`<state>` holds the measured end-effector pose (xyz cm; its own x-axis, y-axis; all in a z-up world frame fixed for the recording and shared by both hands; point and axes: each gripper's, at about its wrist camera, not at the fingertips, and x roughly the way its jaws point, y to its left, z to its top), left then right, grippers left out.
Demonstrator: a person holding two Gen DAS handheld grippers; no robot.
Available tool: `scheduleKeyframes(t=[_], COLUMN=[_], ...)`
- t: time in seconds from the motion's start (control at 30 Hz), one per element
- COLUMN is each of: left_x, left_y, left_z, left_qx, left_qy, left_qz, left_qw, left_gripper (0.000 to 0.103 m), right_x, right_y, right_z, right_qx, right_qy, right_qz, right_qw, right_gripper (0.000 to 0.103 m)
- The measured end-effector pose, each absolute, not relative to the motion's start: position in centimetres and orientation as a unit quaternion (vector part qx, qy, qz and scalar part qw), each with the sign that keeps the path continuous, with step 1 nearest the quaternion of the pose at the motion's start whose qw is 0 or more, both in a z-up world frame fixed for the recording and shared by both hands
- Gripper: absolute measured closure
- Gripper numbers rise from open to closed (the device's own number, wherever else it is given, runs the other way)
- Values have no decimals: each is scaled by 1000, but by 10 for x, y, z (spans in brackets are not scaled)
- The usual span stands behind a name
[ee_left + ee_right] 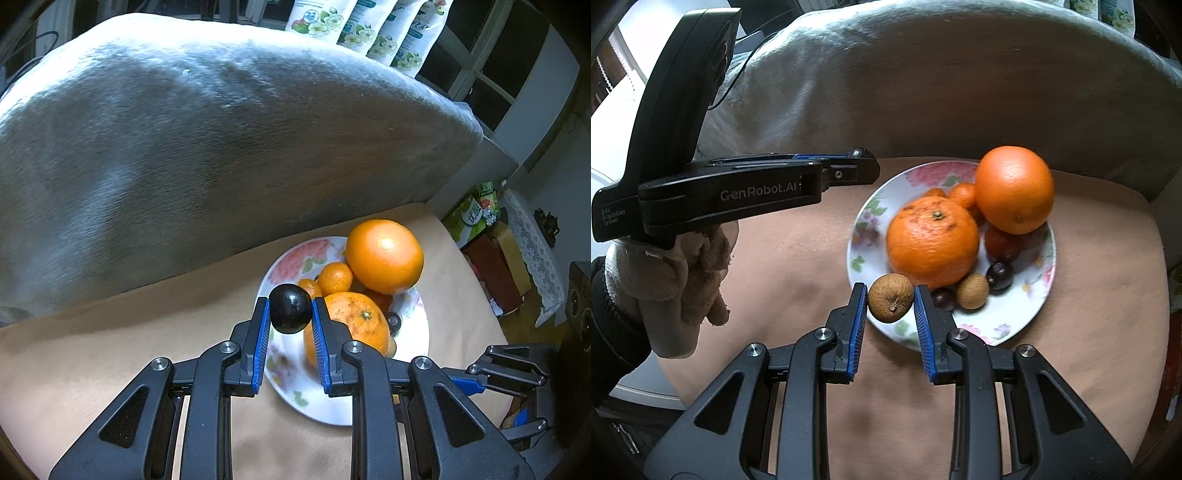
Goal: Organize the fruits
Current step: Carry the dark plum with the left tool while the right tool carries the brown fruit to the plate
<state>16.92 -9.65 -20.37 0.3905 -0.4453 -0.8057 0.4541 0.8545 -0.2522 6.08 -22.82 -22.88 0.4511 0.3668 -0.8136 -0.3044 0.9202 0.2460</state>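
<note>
My left gripper (290, 314) is clamped on a small, glossy dark round fruit (290, 313), pinched right at the tips of its blue pads (261, 345) and held up clear of the tan cloth (129, 350). My right gripper (891, 303) is closed the same way on a small brown rough-skinned fruit (890, 302), which sits between the tips of the two blue pads (857, 328) and hangs over the plate's near rim.

From the right wrist view, the flowered plate (1032, 295) lies at about one o'clock from my fingertips. On it a big smooth orange (1014, 189) sits at the plate's one o'clock edge, and a rougher mandarin with a stem scar (932, 240) fills the middle, touching it. Two small tangerines (963, 195) are tucked behind them at twelve o'clock. A dark red fruit (1003, 243) lies at three o'clock, another dark round fruit (999, 276) at four, and a second brown fruit (972, 291) just beside it at five.

The left gripper also shows in that view at ten o'clock, held by a gloved hand (683, 273); its side reads "GenRobot.AI". A grey plush blanket (221, 129) rises behind the plate, touching the cloth's far edge.
</note>
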Motion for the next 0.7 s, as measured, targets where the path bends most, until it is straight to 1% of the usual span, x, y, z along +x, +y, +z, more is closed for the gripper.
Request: scheduleKeyframes(t=[0.7], left_x=[178], left_y=[-120], left_z=[-208], left_qx=[9], left_qy=[495], left_qz=[-266], left_qw=[827], left_gripper=[82], right_x=[75], right_y=[-245], right_z=[-239], right_qx=[46], right_qy=[496], right_qz=[191], right_qw=[846], right_gripper=[76])
